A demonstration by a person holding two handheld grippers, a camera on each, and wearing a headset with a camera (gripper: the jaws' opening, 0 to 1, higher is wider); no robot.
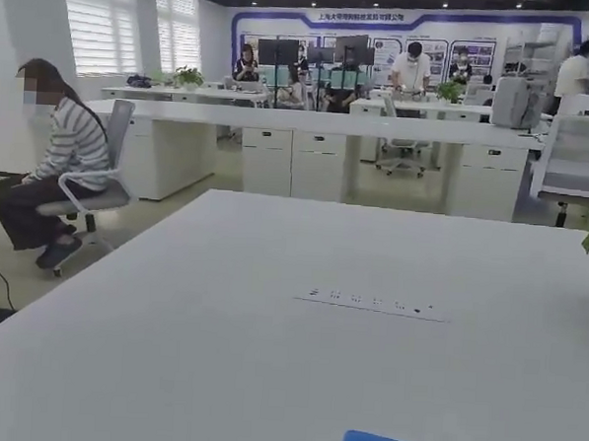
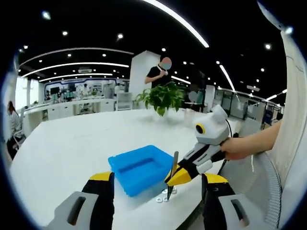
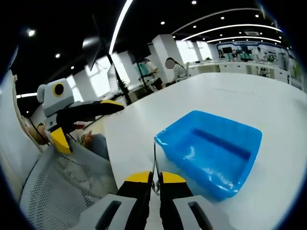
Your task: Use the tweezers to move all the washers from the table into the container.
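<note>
Pinching the tweezers [image 3: 155, 163] between jaws drawn almost fully together, the right tool [image 3: 156, 178] holds them close in front of the blue container [image 2: 139, 167], at its near corner. In the left gripper view the tweezers slant down from the right tool with their points just above the washers [image 2: 163, 195]. At least 2 washers lie flat on the white table [image 2: 72, 143], just beside the container's near wall and outside it. Whether the points are touching a washer cannot be told. The left tool [image 2: 157, 179] hangs on the near side of the container with its jaws spread wide and nothing between them. From what shows, the inside of the container looks bare, so the transfer seems barely begun.

The washers look like small thin metal rings: light, stiff, and probably slick on the smooth tabletop. Lying flat, they offer little edge to catch. The safest hold is likely 1 tweezer point through the hole and the other outside the rim, pinching across the ring's width. A pinch on the outer edge alone could flick a ring away or push it against the container wall. Squeezing gently should do, since the tweezers flex and the load is slight. The container's low wall means only a short lift to clear it.
</note>
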